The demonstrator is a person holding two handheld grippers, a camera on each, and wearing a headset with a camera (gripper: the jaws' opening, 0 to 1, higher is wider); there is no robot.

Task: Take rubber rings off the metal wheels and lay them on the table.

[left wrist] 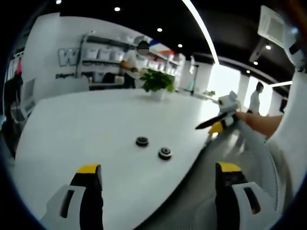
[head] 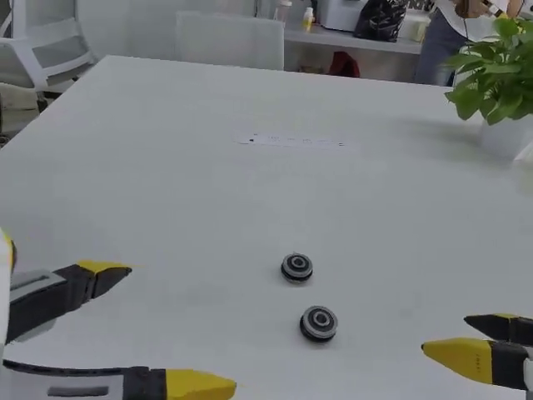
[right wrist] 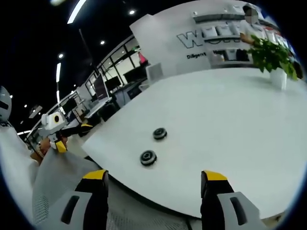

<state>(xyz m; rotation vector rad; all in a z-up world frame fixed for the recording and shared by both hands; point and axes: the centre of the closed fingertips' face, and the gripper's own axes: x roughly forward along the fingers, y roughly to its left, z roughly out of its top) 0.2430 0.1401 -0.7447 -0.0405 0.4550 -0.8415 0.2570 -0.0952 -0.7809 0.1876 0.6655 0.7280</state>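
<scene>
Two wheels lay on the counter, and both sets of jaws were open and empty.

In the head view, the far wheel (head: pixel 297 267) and the near wheel (head: pixel 318 323) lay flat on the white counter (head: pixel 250 192), close but not touching. The left gripper (head: pixel 158 329) was at 8 o'clock from them and the right gripper (head: pixel 454 333) at 4 o'clock. In the left gripper view, its jaws were wide apart and held nothing, with the wheels ahead near 12 o'clock. In the right gripper view, its jaws were wide too, with the wheels at 12 o'clock. Each wheel looked small and hard. Its dark rubber ring was probably soft, stretchy and tight, so the outer edge seemed the best place to pinch.
</scene>
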